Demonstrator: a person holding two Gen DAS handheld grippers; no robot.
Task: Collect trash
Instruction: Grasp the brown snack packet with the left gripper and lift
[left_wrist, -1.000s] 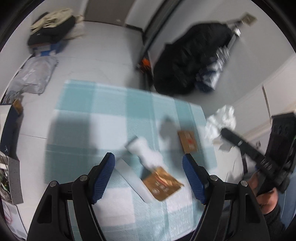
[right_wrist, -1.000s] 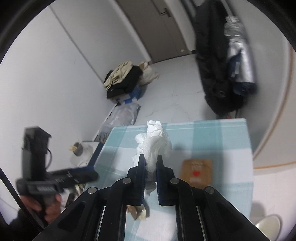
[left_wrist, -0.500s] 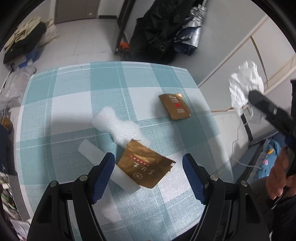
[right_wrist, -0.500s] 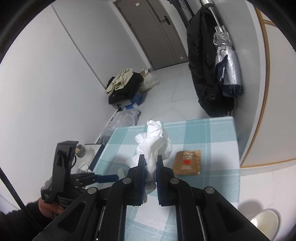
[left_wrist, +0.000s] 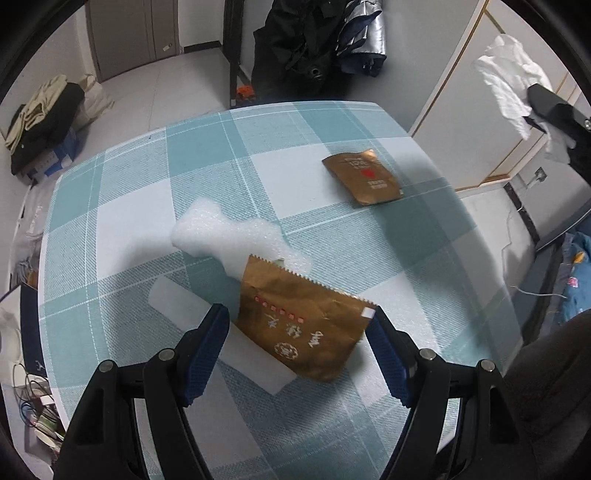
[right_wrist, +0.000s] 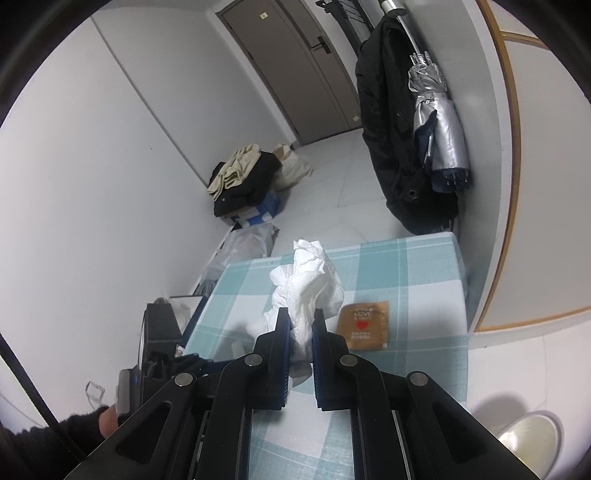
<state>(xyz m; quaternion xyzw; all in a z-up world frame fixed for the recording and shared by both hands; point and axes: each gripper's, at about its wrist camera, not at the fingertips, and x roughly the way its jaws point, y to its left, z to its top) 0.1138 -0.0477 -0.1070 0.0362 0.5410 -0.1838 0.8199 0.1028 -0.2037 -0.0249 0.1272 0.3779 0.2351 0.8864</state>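
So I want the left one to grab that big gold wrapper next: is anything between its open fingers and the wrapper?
Nothing visible. The left hand-held gripper is open with the large gold wrapper directly between its fingertips. The wrapper does overlap the white foam piece and a white strip beneath it, so those might shift.

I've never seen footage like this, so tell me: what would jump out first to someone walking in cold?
First, the crumpled white paper tissue pinched in the right tool, held up above the teal-and-white checked tablecloth. Next, the shiny gold foil wrapper lying between the wide-open blue-padded fingers of the left tool, partly covering a white foam piece. A smaller gold packet with a red heart lies farther back, near the cloth's right edge.
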